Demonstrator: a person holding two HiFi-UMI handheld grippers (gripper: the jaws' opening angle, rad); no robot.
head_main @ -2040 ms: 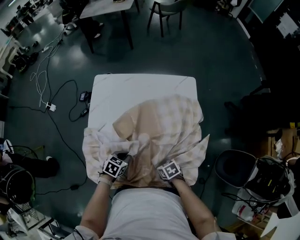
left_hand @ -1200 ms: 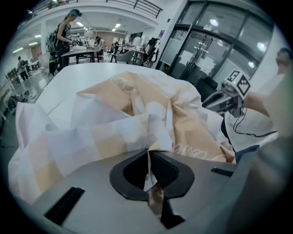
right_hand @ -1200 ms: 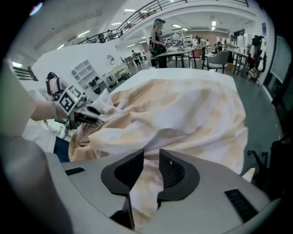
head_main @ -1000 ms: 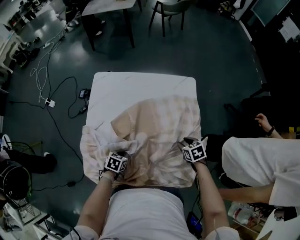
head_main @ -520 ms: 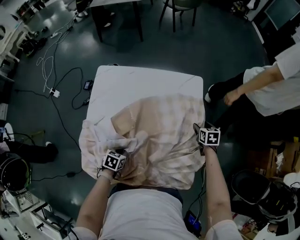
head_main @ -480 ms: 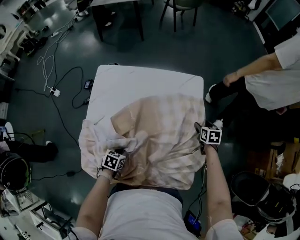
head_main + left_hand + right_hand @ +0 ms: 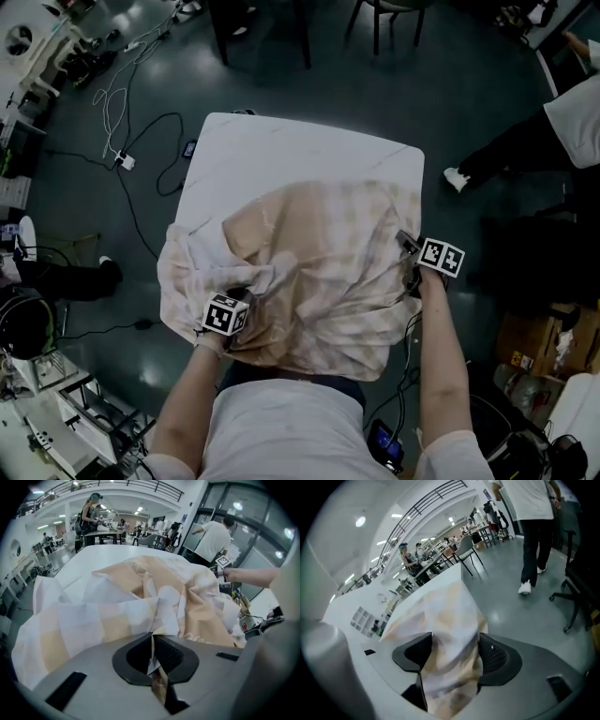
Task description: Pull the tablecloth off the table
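Observation:
A beige and white checked tablecloth lies bunched over the near half of the white table. At the near left, my left gripper is shut on a fold of the cloth, pinched between its closed jaws. My right gripper is at the table's right edge. Its jaws have just been opening and now stand wide, with the cloth's hanging edge loose between the pads.
A person in a white shirt stands on the floor beyond the table's right side, legs seen in the right gripper view. An office chair is nearby. Cables run over the floor at left. Furniture legs stand beyond the table.
My right gripper has moved from the near middle of the cloth out to the table's right edge and opened. The left gripper stayed put. A person walked past on the right.

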